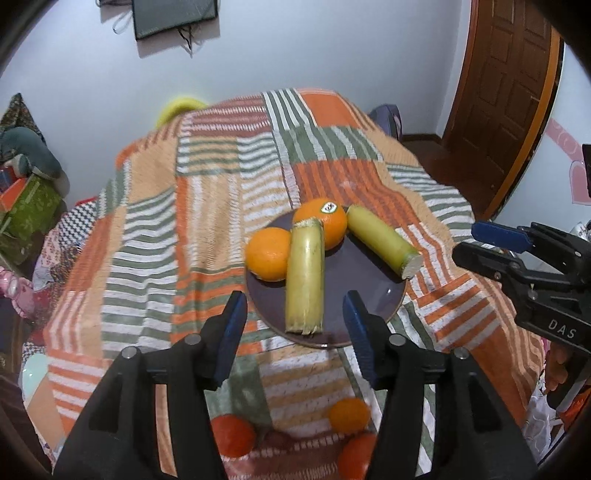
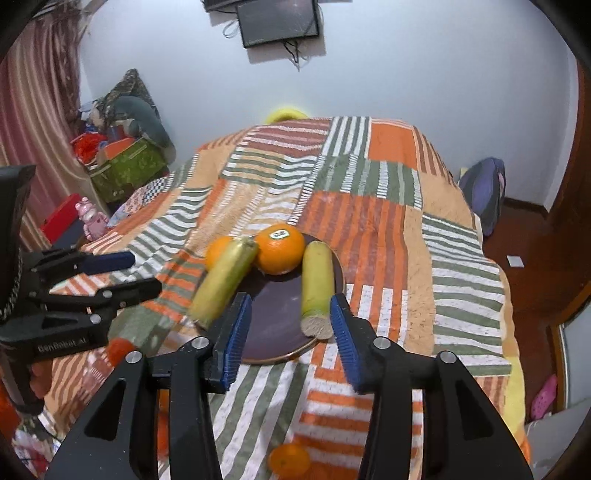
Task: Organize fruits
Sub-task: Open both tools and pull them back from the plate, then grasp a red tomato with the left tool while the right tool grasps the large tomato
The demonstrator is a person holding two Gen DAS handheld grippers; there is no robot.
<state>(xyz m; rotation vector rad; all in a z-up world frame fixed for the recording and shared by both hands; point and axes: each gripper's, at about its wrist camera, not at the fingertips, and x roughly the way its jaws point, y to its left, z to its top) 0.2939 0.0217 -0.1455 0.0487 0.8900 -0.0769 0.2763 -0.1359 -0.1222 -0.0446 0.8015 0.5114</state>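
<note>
Two grippers fill the bottom of their own views, each with its blue-padded jaws apart and nothing between them. The left gripper [image 1: 295,317] hangs above the near edge of the plate; the right gripper [image 2: 291,321] does the same from the other side.

At the bottom of the left wrist view, between the black arms of the tool, three small loose fruits lie on the striped blanket [image 1: 155,229]: a red-orange one [image 1: 232,435] at lower left, a pale orange one [image 1: 349,415] to the right, and another orange one [image 1: 356,458] below it, partly hidden.

Past the pads, in the middle of the frame, sits a dark purple plate [image 1: 354,280]. A yellow-green cane piece [image 1: 304,280] lies on it lengthwise, its near end close to the plate's front rim. A small orange [image 1: 267,254] touches its left side. Behind, a larger stickered orange [image 1: 321,221] rests against the cane's far end. A second cane piece [image 1: 380,238] slants to the right, its cut end past the plate's rim.

At the right edge of that view the other gripper shows side-on, held by a hand [image 1: 557,365].

Farther off, a wooden door [image 1: 509,85] stands at upper right and a dark screen [image 1: 173,16] hangs on the wall at top.
</note>
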